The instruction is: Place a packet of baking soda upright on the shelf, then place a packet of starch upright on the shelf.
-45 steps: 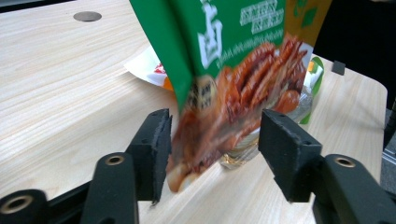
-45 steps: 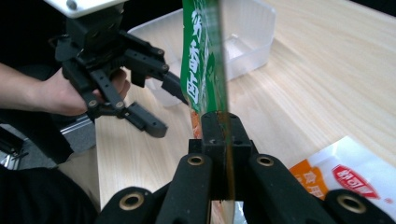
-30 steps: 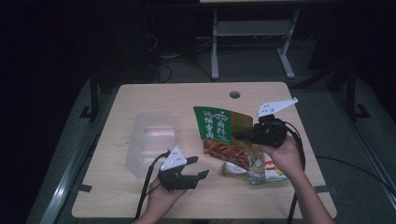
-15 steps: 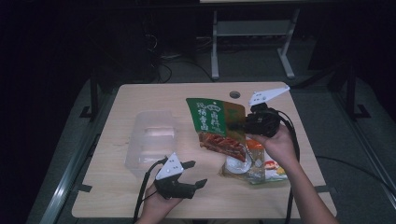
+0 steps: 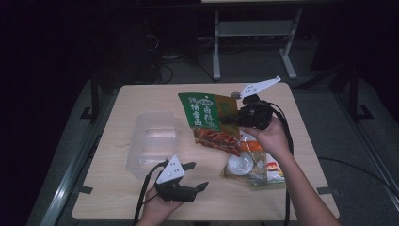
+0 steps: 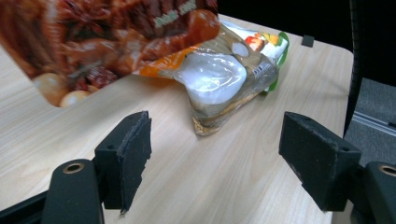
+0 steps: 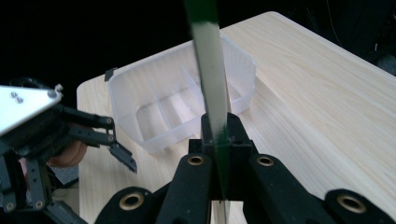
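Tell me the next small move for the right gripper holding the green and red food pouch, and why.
Probably carry the green and red printed food pouch leftward to the clear plastic divided container. The right gripper is shut on the pouch's edge, holding it off the light wooden table, and the container sits open beside it. The left gripper, jaws just opened with nothing between them, waits nearby.
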Demonstrator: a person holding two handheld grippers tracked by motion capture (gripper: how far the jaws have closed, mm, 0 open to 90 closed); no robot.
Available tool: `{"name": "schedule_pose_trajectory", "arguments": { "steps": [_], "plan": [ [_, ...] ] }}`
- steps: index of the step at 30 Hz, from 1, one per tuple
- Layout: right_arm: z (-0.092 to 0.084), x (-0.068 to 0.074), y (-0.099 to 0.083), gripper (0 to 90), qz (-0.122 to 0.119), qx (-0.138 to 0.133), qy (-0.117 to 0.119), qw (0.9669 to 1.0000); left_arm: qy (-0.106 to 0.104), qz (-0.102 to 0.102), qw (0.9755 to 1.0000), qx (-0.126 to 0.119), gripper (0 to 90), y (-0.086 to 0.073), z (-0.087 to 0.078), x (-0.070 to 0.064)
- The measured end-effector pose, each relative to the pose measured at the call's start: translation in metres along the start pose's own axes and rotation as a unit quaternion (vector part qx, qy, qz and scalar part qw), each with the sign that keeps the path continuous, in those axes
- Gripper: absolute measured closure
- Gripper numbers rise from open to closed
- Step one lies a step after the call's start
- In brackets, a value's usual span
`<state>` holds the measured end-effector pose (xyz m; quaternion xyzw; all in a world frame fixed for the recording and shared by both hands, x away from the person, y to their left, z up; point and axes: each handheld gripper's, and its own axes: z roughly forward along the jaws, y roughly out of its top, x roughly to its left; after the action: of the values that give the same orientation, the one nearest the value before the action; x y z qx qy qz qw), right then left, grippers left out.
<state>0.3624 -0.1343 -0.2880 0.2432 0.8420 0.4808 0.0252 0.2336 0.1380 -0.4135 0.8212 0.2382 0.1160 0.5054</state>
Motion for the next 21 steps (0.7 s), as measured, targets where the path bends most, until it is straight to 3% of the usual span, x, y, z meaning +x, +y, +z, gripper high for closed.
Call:
{"name": "schedule_pose_trajectory", "arguments": {
  "steps": [19, 21],
  "plan": [
    [0.014, 0.011, 0.035, 90.0, -0.035, -0.007, 0.019, 0.9992, 0.001, 0.007, 1.0000, 0.004, 24.8, -0.001, -0.001, -0.002],
    [0.015, 0.012, 0.038, 90.0, -0.028, -0.004, 0.022, 0.9994, -0.001, 0.004, 1.0000, 0.001, 24.8, -0.001, -0.001, -0.003]
  ]
}}
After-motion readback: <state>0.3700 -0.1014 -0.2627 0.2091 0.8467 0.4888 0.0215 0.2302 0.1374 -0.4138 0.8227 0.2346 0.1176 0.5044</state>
